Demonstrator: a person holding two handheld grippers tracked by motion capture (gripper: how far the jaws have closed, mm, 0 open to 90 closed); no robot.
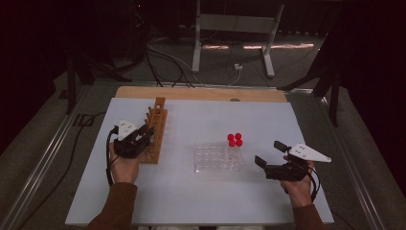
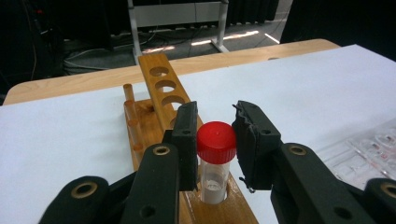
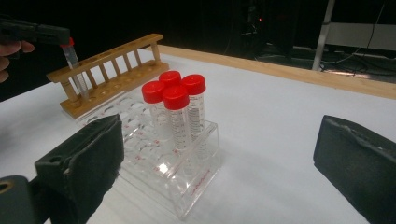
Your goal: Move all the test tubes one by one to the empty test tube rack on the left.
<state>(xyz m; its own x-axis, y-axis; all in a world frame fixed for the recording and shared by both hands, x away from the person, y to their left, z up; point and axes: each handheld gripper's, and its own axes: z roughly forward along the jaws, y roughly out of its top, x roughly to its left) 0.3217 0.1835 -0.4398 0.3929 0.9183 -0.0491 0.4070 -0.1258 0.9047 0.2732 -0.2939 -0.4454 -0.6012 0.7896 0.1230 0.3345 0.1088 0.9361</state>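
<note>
My left gripper (image 2: 215,140) pinches the red-capped tube (image 2: 215,158) at the cap — tube directly between the jaws, its base in the wooden rack (image 2: 161,93) hole below. Prob. light, slick, brittle plastic; hold at the ribbed cap. Right gripper (image 3: 219,158) spread wide, empty.

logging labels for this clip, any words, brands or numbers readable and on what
None can be read.
Clear tube rack: small red print on its front wall, too blurred to read.
Red-capped tubes: graduation marks down their sides, figures too small to read.
Wooden rack: no text.
</note>
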